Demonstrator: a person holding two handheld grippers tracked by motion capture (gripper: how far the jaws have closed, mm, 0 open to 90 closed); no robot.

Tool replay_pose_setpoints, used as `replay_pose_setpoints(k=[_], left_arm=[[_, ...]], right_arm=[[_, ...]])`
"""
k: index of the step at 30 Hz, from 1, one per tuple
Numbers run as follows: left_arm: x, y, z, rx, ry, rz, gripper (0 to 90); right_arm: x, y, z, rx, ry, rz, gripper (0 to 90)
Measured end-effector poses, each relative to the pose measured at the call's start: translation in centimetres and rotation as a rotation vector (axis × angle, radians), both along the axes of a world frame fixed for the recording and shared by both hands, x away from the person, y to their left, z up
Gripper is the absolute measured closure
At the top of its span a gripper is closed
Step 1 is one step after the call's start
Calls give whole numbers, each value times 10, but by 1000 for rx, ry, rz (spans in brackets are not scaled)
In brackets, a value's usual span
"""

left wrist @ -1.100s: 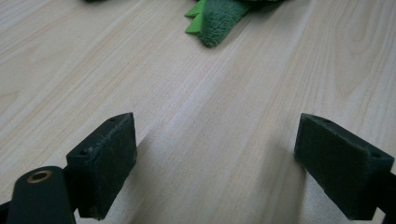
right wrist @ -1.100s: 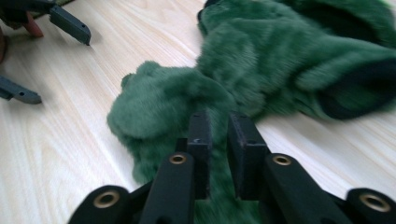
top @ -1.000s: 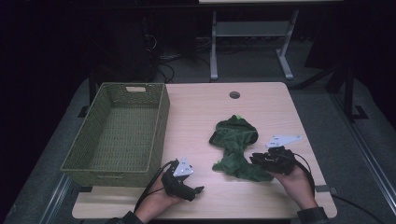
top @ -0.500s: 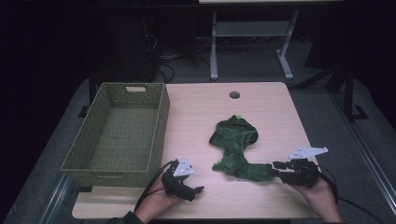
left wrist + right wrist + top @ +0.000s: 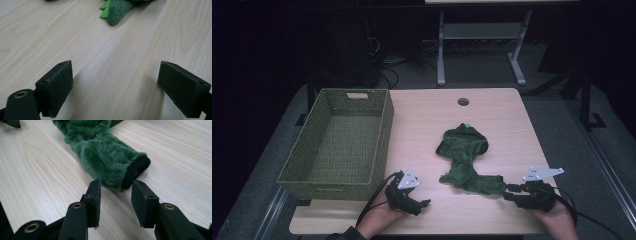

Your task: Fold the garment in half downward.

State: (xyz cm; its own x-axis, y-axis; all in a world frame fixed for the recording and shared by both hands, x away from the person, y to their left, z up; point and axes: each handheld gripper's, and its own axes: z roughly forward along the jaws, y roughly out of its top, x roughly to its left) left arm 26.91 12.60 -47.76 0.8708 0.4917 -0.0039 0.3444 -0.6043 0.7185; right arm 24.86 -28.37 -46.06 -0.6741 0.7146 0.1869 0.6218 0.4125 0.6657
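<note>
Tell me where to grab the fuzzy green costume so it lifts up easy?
Probably the black-edged sleeve cuff of the green costume: it sticks out flat on the table, pointing at the right gripper. Come from the right, straight along the sleeve, open jaws either side of the cuff.

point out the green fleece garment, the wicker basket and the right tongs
green fleece garment [image 5: 464, 160]: high view, middle of its bunched body
wicker basket [image 5: 382, 132]: high view, right wall
right tongs [image 5: 116, 195]: right gripper view, midway between the fingertips, at the sleeve cuff
</note>
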Motion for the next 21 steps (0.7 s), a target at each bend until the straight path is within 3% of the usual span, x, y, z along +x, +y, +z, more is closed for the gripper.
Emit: replay_pose_setpoints(k=[4, 9, 17, 21], left_arm=[[0, 0, 0, 1, 1, 0, 123], [0, 0, 0, 1, 1, 0, 122], [0, 0, 0, 1, 1, 0, 122], [0, -1, 0, 2, 1, -1, 122]], right_arm=[[3, 3, -3, -1, 9, 1, 634], [8, 5, -4, -19, 10, -7, 812], [11, -9, 3, -67, -29, -70, 831], [15, -20, 7, -65, -57, -100, 830]])
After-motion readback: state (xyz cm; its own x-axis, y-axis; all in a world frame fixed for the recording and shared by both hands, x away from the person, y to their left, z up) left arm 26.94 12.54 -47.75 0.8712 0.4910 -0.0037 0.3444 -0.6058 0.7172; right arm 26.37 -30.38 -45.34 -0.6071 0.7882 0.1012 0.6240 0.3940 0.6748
